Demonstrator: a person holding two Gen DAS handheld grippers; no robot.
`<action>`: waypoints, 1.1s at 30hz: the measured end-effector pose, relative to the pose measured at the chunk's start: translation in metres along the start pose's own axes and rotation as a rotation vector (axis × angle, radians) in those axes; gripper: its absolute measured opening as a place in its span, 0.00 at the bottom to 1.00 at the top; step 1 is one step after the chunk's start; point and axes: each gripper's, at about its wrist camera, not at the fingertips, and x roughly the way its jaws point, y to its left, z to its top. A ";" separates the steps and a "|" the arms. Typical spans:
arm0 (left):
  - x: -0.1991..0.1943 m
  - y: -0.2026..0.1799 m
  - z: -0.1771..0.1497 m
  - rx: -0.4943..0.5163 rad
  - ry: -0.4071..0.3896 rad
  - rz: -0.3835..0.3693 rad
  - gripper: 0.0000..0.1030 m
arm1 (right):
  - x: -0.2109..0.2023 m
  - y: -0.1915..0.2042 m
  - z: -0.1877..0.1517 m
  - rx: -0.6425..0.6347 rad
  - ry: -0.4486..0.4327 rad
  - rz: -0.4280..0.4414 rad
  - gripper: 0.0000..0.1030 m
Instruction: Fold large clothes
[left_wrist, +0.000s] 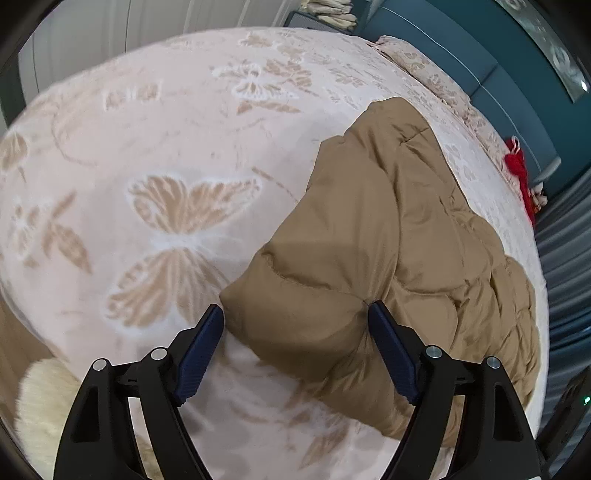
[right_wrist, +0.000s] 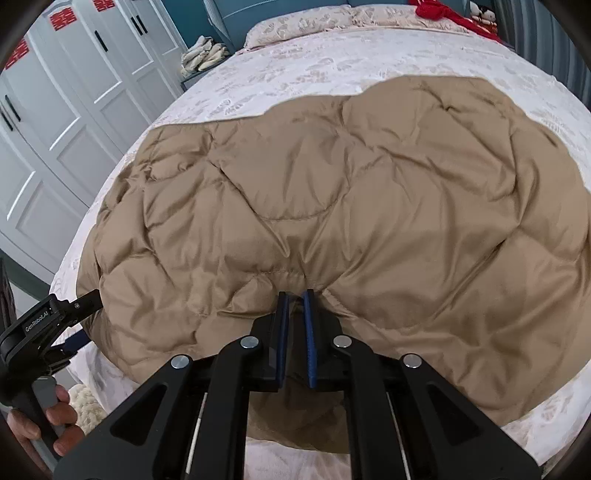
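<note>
Jacket (right_wrist: 351, 206), tan quilted, lies crumpled on bedspread (left_wrist: 147, 147), no clean fold visible; right gripper (right_wrist: 295, 295) pinches its near edge, left gripper (left_wrist: 295, 314) gapes around a corner.

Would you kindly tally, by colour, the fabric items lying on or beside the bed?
Tan: 1, the quilted coat
Pink with butterfly print: 1, the bedspread
Red: 1, the cloth near the headboard
Cream: 1, the folded pile beside the pillow
Pink leaf print: 1, that pillow
Total: 5
</note>
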 end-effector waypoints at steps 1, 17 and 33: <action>0.003 0.003 0.001 -0.021 0.006 -0.009 0.81 | 0.002 0.000 0.000 -0.002 0.005 -0.003 0.07; -0.007 0.022 -0.002 -0.153 0.017 -0.070 0.82 | 0.014 -0.002 -0.003 -0.045 0.006 -0.017 0.06; -0.009 -0.010 0.015 -0.047 -0.016 -0.166 0.21 | 0.019 0.003 -0.005 -0.080 -0.001 -0.043 0.06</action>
